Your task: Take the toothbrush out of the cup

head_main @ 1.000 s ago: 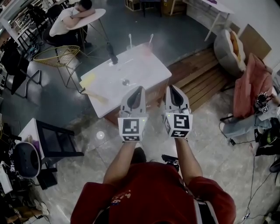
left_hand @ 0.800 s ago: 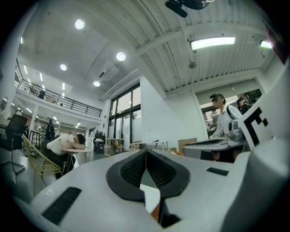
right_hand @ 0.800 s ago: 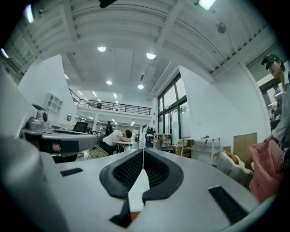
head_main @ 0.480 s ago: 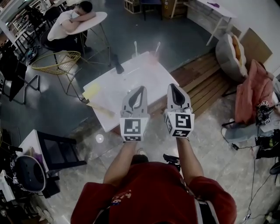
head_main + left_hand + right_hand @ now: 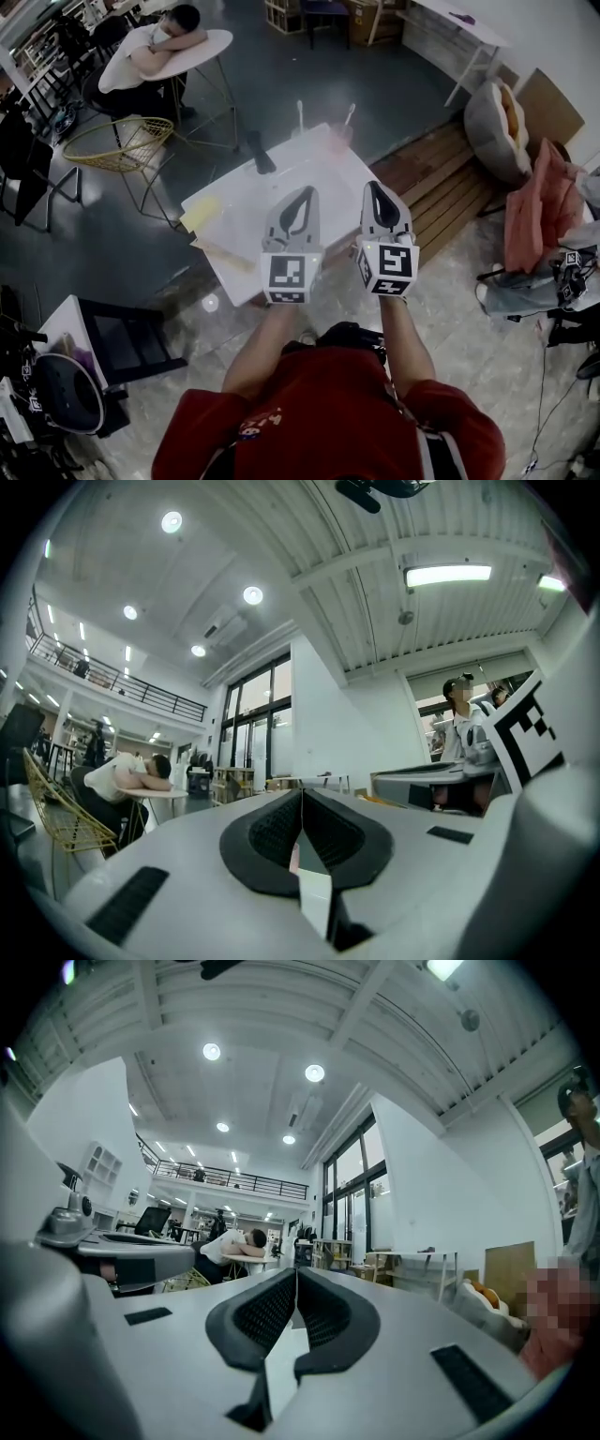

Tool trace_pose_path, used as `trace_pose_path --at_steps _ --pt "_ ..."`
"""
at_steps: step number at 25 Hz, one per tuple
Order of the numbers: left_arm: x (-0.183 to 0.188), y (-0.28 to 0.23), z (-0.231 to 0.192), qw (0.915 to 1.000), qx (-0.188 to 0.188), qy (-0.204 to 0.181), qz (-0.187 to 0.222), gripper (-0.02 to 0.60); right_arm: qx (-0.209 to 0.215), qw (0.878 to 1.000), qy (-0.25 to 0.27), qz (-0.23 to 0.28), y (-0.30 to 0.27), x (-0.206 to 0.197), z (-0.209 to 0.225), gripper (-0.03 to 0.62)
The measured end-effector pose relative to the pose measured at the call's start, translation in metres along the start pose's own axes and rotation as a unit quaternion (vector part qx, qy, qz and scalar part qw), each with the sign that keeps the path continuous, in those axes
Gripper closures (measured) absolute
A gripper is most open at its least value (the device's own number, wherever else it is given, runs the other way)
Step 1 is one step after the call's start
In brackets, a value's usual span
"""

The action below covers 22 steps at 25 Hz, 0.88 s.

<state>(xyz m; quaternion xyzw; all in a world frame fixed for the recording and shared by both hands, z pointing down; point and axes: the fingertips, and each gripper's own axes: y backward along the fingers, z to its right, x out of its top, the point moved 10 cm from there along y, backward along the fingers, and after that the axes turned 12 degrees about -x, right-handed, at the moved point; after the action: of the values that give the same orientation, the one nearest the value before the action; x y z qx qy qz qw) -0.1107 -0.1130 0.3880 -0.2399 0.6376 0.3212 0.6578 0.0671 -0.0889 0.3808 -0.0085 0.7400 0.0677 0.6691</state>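
White tabletop [image 5: 281, 202] fills the middle of the head view. A pink cup [image 5: 339, 141] stands at its far edge with a pale toothbrush [image 5: 349, 114] upright in it. A second pale stick [image 5: 300, 114] stands just left of the cup (what holds it is too blurred to tell). A yellow sheet [image 5: 199, 214] lies near the table's left edge. The left gripper [image 5: 302, 192] and right gripper [image 5: 373, 186] are held side by side over the table's near part, well apart from the cup.

From the left gripper view, the left gripper [image 5: 302, 794] has its black pads pressed together at the tips with nothing between them. A person [image 5: 131, 778] slumps over a round table beyond.

From the right gripper view, the right gripper [image 5: 296, 1274] is likewise closed and empty.
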Motion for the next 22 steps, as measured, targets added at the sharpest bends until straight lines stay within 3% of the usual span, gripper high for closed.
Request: trace_pose_path --at_steps 14,22 --pt "-0.011 -0.092 -0.022 0.9999 -0.002 -0.001 -0.01 0.552 0.0 1.0 -0.015 -0.002 -0.083 -0.017 0.042 0.565" --pt "-0.008 -0.156 -0.028 0.9997 0.022 0.0 -0.005 0.552 0.027 0.999 -0.016 -0.006 -0.14 -0.022 0.079 0.565"
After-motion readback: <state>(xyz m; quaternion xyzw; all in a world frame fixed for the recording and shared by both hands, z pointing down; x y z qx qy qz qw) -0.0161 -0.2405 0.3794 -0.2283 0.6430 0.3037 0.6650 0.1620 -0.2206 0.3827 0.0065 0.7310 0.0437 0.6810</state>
